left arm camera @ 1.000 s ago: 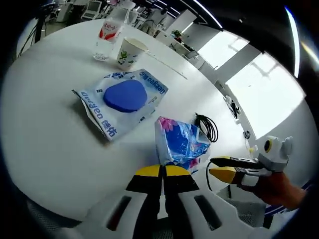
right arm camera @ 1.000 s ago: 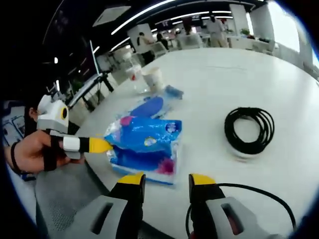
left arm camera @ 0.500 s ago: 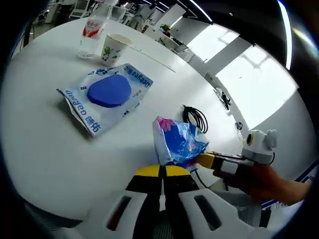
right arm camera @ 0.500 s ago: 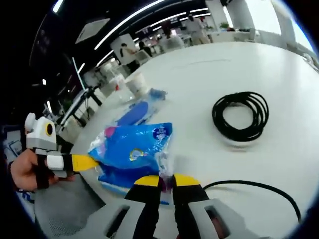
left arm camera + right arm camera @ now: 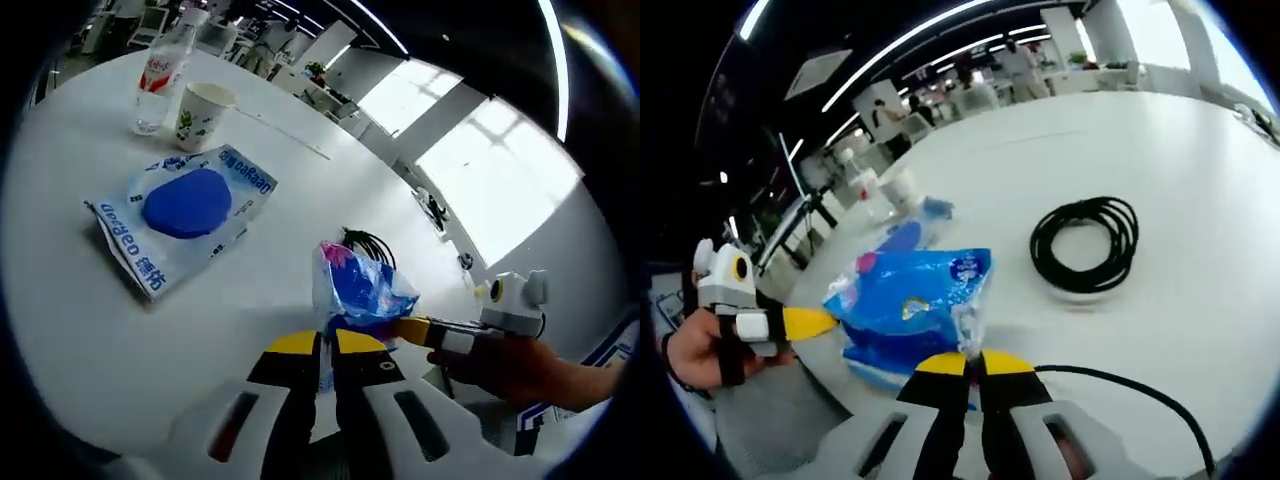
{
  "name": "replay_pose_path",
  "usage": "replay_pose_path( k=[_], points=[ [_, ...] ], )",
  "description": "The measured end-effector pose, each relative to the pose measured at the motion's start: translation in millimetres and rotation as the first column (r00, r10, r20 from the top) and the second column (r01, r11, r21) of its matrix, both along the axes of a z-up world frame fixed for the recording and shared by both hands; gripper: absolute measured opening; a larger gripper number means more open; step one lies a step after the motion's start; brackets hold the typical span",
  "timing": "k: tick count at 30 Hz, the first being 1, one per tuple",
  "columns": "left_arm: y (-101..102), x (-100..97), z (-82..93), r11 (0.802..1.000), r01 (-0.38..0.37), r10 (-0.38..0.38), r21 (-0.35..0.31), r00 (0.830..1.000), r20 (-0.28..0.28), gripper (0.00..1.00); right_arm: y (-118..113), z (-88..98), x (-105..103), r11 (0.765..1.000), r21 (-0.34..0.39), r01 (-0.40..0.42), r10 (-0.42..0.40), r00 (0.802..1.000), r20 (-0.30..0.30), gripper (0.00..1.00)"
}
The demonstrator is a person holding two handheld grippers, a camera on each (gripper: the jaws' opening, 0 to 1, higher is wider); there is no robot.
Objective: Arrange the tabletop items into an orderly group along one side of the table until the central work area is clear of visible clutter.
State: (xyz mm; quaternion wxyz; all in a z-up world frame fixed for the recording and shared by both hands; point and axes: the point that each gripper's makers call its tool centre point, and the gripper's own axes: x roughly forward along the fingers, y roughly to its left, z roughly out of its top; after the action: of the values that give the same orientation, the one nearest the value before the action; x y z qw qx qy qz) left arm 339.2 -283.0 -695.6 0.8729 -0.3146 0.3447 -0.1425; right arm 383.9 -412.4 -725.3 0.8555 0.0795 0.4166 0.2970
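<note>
1. Gripping from opposite ends, the left gripper [image 5: 322, 345] and the right gripper [image 5: 972, 363] both have their yellow-tipped jaws pinched together on the blue tissue pack [image 5: 910, 305], which sits near the table's edge.
2. A second ago the right gripper's jaws stood apart just short of the pack; half a second ago they had closed on its wrapper, and they remain closed on it.
3. The left gripper was already clamped on the pack a second ago and stays so.
4. In the right gripper view the pack now appears raised slightly, with a shadow under it; whether it is fully clear of the white table [image 5: 1200, 200] cannot be told.
5. Count on the table: one tissue pack, one flat wipes packet [image 5: 180, 215] with a blue oval, one paper cup [image 5: 198, 115], one water bottle [image 5: 158, 75] and one coiled black cable [image 5: 1083, 243].
6. The cup and bottle stand upright just beside each other at the far side, well apart from the pack.
7. The wipes packet lies between them and the pack; the cable coil lies near the pack.
</note>
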Motion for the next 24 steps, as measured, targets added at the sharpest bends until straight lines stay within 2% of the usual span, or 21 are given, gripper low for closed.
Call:
replay_pose_path(
  k=[8, 13, 14, 16, 19, 24],
  points=[
    [2, 2.9, -3.3, 0.997, -0.07, 0.069, -0.022, 0.997, -0.022, 0.01, -27, 10.9, 22, 0.998, 0.014, 0.067, -0.067, 0.998, 0.009, 0.0],
    [9, 2.0, -5.3, 0.993, -0.118, 0.117, -0.017, 0.992, -0.039, 0.02, -38, 11.0, 30, 0.996, 0.014, 0.092, -0.092, 0.996, 0.001, 0.0],
    [11, 2.1, -5.8, 0.993, -0.12, 0.12, -0.007, 0.992, -0.038, 0.02, -40, 10.1, 31, 0.995, 0.014, 0.096, -0.096, 0.995, 0.0, 0.0],
    [21, 1.6, -9.4, 0.991, -0.104, 0.106, 0.078, 0.994, -0.023, 0.03, -43, 10.0, 33, 0.994, 0.018, 0.109, -0.108, 0.994, -0.005, 0.0],
    [30, -0.1, -10.3, 0.987, -0.123, 0.126, 0.102, 0.992, -0.028, 0.06, -49, 8.5, 37, 0.991, 0.022, 0.133, -0.133, 0.991, -0.015, 0.0],
    [51, -2.2, -11.9, 0.971, -0.119, 0.126, 0.208, 0.992, -0.019, 0.1, -59, 5.6, 47, 0.986, 0.017, 0.167, -0.166, 0.986, -0.026, 0.0]
  ],
)
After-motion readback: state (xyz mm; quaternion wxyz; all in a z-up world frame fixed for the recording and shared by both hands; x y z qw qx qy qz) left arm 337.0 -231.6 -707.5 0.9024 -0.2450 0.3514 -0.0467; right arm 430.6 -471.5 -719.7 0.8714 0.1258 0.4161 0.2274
